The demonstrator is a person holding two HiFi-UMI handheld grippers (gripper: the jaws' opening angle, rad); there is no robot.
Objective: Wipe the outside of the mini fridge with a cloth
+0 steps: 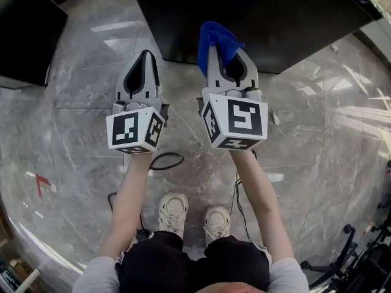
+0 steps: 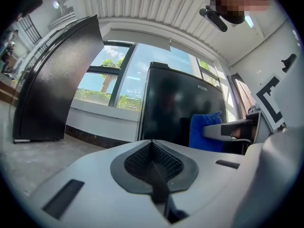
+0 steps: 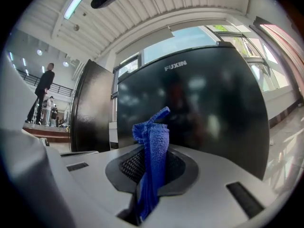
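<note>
Right claw point(image 3: 151, 171): clenched on the blue cloth point(image 3: 155, 148), which is pinched between the jaws and sticks up past their tips in a bunched fold.
Left claw point(image 2: 153, 161): jaws pressed together, nothing between them.
Cloth's place: held up just in front of the mini fridge point(image 3: 204, 113), toward the middle of its face; I cannot tell whether it touches.
Left claw's place: pointing at the mini fridge's left front corner, farther back from it than the right claw.
Marker cubes: one sits at the rear of each claw, on the side away from the mini fridge.
Mini fridge: black and glossy, door shut, "FUXIN" lettered near the top, standing on the floor point(image 1: 317, 133).
Second black cabinet point(image 1: 24, 29): left of the mini fridge, with a gap between them.
Window point(image 2: 114, 80): behind the mini fridge, showing trees and sky.
Floor: grey veined marble.
Cable point(image 1: 166, 160): a black loop lying on the floor on the near side of the mini fridge, below the claws.
Person: bare forearms, light shoes point(image 1: 174, 212) toeing toward the mini fridge.
</note>
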